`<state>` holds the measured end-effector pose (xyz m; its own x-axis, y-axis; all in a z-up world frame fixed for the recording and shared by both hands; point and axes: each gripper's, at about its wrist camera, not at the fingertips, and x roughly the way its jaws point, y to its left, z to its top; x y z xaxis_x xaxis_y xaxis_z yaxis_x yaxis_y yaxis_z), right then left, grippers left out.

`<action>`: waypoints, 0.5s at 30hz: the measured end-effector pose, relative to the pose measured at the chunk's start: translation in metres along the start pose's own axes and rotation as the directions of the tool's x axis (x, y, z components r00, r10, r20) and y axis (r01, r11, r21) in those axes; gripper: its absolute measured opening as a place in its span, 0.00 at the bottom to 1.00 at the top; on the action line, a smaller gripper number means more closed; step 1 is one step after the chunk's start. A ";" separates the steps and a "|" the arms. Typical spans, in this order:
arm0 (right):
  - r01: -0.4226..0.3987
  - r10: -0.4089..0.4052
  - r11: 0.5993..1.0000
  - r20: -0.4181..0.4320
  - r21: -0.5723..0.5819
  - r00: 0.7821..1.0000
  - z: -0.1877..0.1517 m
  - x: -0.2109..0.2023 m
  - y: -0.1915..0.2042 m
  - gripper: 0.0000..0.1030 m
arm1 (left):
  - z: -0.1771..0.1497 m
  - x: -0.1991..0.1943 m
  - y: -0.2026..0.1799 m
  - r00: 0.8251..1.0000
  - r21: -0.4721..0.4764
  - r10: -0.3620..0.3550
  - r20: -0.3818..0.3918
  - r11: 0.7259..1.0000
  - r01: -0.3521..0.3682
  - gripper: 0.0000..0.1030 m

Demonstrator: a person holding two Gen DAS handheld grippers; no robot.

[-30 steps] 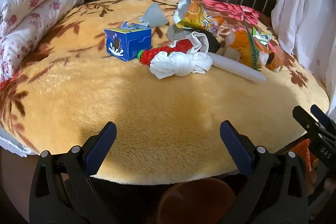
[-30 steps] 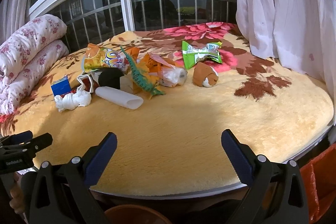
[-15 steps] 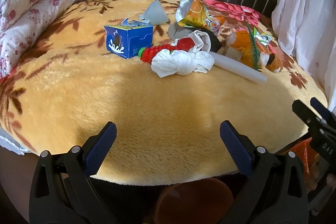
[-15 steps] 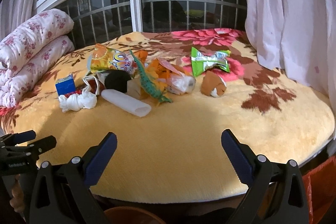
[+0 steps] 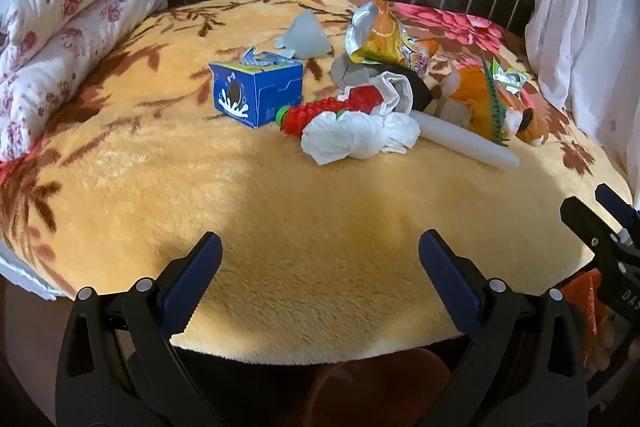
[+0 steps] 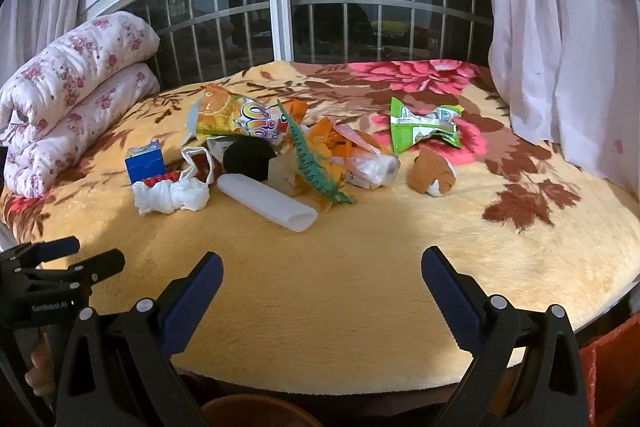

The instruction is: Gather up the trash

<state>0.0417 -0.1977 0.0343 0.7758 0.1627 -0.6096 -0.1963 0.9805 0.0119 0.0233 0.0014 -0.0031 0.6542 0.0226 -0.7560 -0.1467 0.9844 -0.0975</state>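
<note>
Both grippers, left (image 5: pixel 320 277) and right (image 6: pixel 322 285), have edged nearer the bed's (image 5: pixel 280 211) front edge, jaws spread, empty. Only the right view shows the green wrapper (image 6: pixel 426 125).

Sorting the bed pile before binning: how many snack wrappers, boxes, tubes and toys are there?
Snack wrappers: 2, orange bag and green wrapper
Boxes: 1, blue box
Tubes: 1, white tube
Toys: 2, green dinosaur and red toy
Total: 6
</note>
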 end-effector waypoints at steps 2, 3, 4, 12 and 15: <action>-0.003 0.003 1.000 -0.001 -0.002 1.000 -0.001 -0.001 0.001 0.95 | 0.002 0.000 0.000 1.000 0.004 0.006 0.005 1.000 -0.006 0.93; -0.004 0.004 1.000 -0.002 -0.004 1.000 -0.001 -0.001 0.002 0.95 | 0.003 0.000 0.000 1.000 0.004 0.008 0.007 1.000 -0.009 0.93; -0.004 0.004 1.000 -0.001 -0.006 1.000 -0.001 -0.001 0.003 0.95 | 0.004 -0.001 0.001 1.000 0.004 0.011 0.009 1.000 -0.011 0.93; -0.003 0.003 1.000 -0.001 -0.008 1.000 -0.001 -0.001 0.004 0.95 | 0.006 -0.002 0.004 0.999 0.008 0.027 0.019 1.000 -0.027 0.93; -0.003 0.003 1.000 -0.001 -0.010 1.000 -0.001 -0.001 0.004 0.95 | 0.006 -0.002 0.005 1.000 0.005 0.025 0.016 1.000 -0.025 0.93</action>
<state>0.0398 -0.1940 0.0342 0.7748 0.1653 -0.6102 -0.2043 0.9789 0.0058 0.0257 0.0075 0.0016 0.6621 0.0501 -0.7478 -0.1591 0.9844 -0.0749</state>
